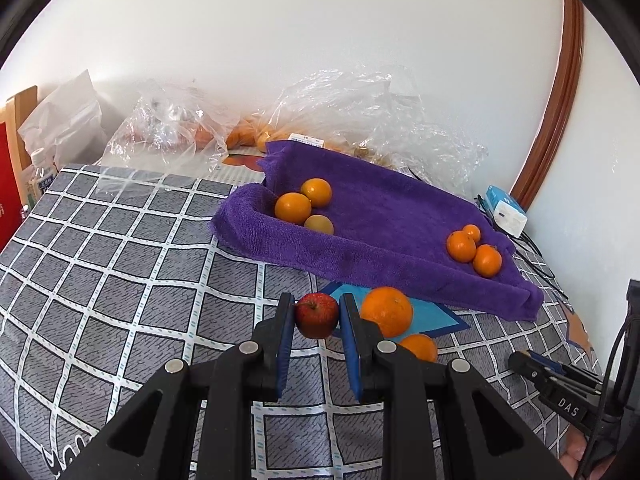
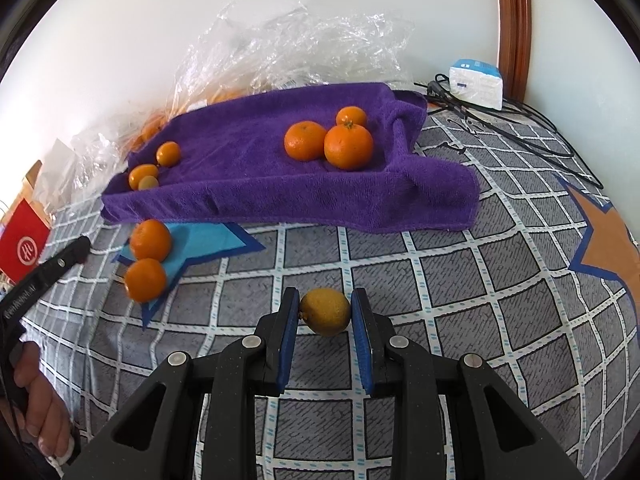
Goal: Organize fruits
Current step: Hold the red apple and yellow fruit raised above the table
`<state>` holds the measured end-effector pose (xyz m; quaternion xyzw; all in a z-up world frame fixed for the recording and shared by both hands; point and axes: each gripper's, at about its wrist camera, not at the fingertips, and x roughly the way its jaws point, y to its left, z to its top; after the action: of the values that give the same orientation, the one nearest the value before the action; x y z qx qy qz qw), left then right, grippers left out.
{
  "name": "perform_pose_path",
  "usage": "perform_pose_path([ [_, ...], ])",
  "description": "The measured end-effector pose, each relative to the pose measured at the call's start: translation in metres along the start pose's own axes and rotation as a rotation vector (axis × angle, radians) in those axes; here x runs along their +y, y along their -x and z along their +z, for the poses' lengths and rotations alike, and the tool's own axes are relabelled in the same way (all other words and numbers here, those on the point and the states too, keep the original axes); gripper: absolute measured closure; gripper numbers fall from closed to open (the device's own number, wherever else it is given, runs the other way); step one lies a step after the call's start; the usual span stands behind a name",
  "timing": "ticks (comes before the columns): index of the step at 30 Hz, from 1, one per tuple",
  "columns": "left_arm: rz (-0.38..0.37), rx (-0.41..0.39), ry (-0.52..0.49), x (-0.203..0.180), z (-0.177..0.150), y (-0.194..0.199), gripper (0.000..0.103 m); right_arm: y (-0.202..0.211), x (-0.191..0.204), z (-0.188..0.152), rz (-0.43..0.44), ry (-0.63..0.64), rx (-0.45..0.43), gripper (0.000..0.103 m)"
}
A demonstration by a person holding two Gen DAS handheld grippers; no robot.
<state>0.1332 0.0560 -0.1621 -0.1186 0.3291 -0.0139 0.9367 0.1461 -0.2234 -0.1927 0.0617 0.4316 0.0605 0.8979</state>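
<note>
My left gripper is clamped on a red apple and my right gripper on a lemon, both held just above the checked bedspread. Just past the apple, two oranges lie beside the front edge of the purple towel, where more fruit sits grouped in the corners. I judge this the carrying step; next I must lift each fruit over that raised front edge and release it.

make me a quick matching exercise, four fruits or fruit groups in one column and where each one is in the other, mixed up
Things
1. red apple
2. lemon
3. three tangerines
4. two oranges

Places
a. on the blue star patch
b. between the right tongs
c. on the purple towel, right end
d. between the left tongs

Pairs: 1-d, 2-b, 3-c, 4-a
</note>
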Motion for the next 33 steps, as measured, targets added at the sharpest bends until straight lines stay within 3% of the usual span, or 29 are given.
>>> perform_pose_path([
  [13, 0.002, 0.001, 0.014, 0.002, 0.0, 0.0, 0.081, -0.012, 0.008, 0.001, -0.047, 0.081, 0.014, 0.073],
  [18, 0.0, 0.006, 0.021, 0.003, 0.001, -0.001, 0.081, -0.015, 0.006, 0.006, -0.061, 0.1, 0.022, 0.058],
  [20, 0.005, 0.001, 0.019, 0.003, 0.001, 0.0, 0.081, -0.016, 0.004, 0.005, -0.058, 0.098, 0.014, 0.058],
  [22, 0.009, 0.003, 0.023, 0.005, 0.002, 0.0, 0.081, -0.015, 0.004, 0.005, -0.06, 0.102, 0.011, 0.06],
  [25, 0.006, 0.01, 0.044, 0.009, 0.003, -0.002, 0.081, -0.012, 0.004, 0.002, -0.049, 0.11, 0.009, 0.077],
  [33, 0.006, 0.008, 0.05, 0.01, 0.003, -0.001, 0.081, -0.006, -0.005, -0.004, 0.006, 0.079, 0.02, 0.077],
])
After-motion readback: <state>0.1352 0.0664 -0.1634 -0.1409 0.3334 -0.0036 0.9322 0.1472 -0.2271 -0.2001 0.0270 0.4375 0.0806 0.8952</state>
